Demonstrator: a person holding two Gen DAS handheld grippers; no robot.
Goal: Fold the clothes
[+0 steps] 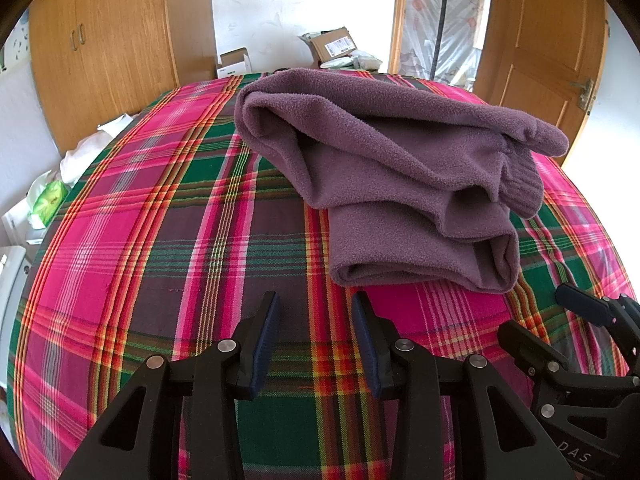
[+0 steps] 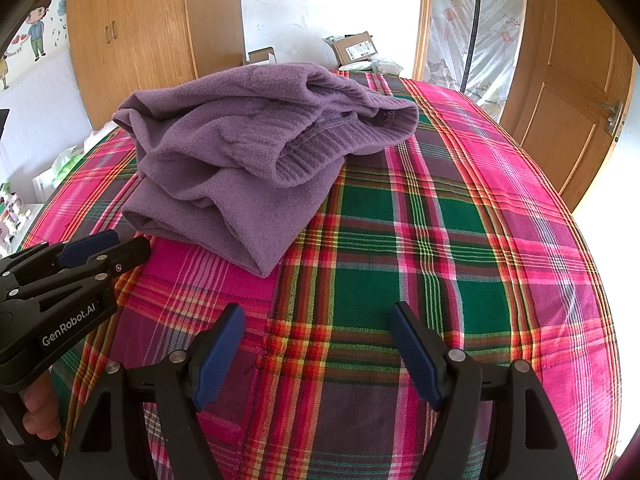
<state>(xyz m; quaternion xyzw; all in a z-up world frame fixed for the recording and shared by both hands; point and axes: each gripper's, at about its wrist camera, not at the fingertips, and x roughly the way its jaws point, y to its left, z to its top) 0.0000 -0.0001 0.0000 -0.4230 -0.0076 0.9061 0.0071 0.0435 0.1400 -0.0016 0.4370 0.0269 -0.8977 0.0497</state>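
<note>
Fleece garment (image 1: 400,168), purple, lay folded in a loose stack on the plaid bedspread (image 1: 160,240), upper centre-right of the left wrist view, upper left of the right wrist view; ribbed cuff showed at its right side. Bedspread: pink, green, red and yellow checks, covering the whole bed. Left gripper (image 1: 315,316) hung low centre of its own frame, fingers apart with only cloth of the bedspread showing between them, short of the garment's near edge. Right gripper (image 2: 318,326) sat low centre of its frame, fingers spread wide, nothing between them. Room: wooden wardrobe (image 1: 104,40) upper left, wooden door (image 1: 548,52) with metal handle upper right, white wall between, cardboard boxes (image 1: 334,46) beyond the bed's far edge. Cartoon wall sticker (image 2: 36,32) at far upper left of the right wrist view.
</note>
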